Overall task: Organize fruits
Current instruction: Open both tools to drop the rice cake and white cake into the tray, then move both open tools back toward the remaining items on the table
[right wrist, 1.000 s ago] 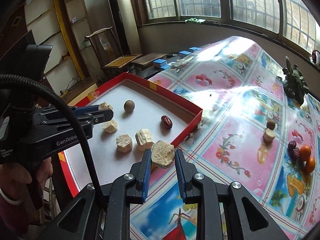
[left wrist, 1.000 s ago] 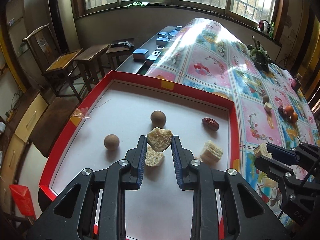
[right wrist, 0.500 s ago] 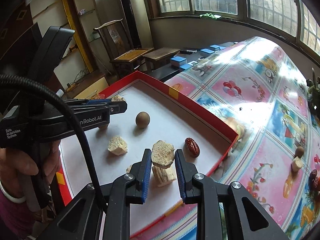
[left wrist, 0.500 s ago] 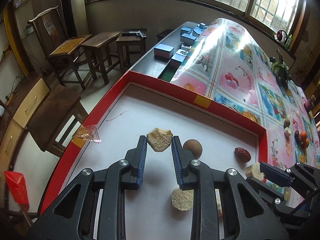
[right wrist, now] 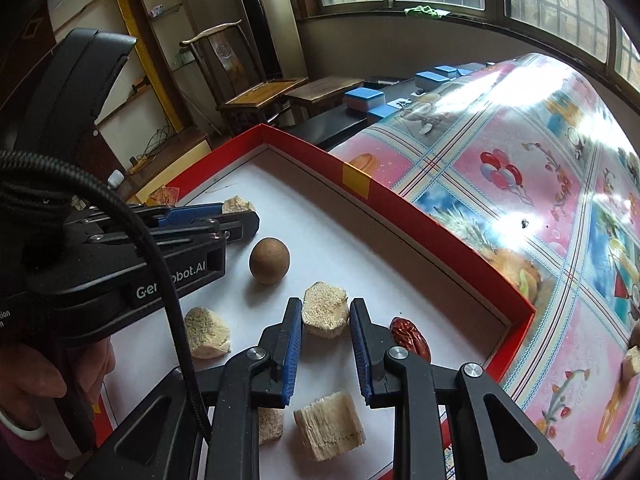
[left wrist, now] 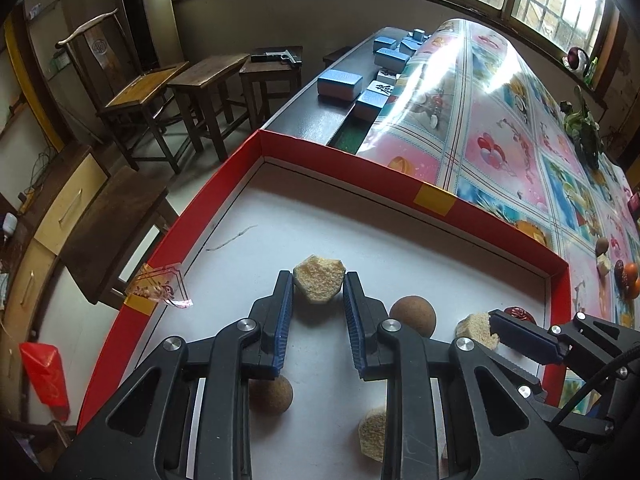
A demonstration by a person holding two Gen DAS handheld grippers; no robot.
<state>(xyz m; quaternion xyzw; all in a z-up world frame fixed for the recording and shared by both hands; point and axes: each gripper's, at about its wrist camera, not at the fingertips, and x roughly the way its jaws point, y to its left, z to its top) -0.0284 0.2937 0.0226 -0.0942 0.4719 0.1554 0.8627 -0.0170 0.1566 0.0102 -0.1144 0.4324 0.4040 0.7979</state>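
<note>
Both grippers over the shallow red-rimmed cardboard tray with white floor (left wrist: pixel 200 216), which sits on the table edge. Left to right: left gripper (left wrist: pixel 318 294), black with blue ribbed pads, clamped on a tan hexagonal sugarcane chunk (left wrist: pixel 319 283), held off the tray floor toward the tray's left side. Round brown longan-like ball (left wrist: pixel 413 316) just right of its right finger; a second brown ball (left wrist: pixel 271 394) partly hidden under the left finger; a pale cut chunk (left wrist: pixel 372 436) lies lower down. Further right, right gripper (right wrist: pixel 325 316), same build, clamped on another pale hexagonal sugarcane piece (right wrist: pixel 324 310) above the tray floor. In the right wrist view a loose fibrous cane block (right wrist: pixel 330 424) lies below the fingers, a speckled wedge chunk (right wrist: pixel 208 334) to the left, a wrinkled dark red date (right wrist: pixel 410 338) just beside the right finger. Glossy pink-and-blue patterned tablecloth (right wrist: pixel 520 208) to the right of the tray; a few small fruits (left wrist: pixel 624 276) lie on it far right.
</note>
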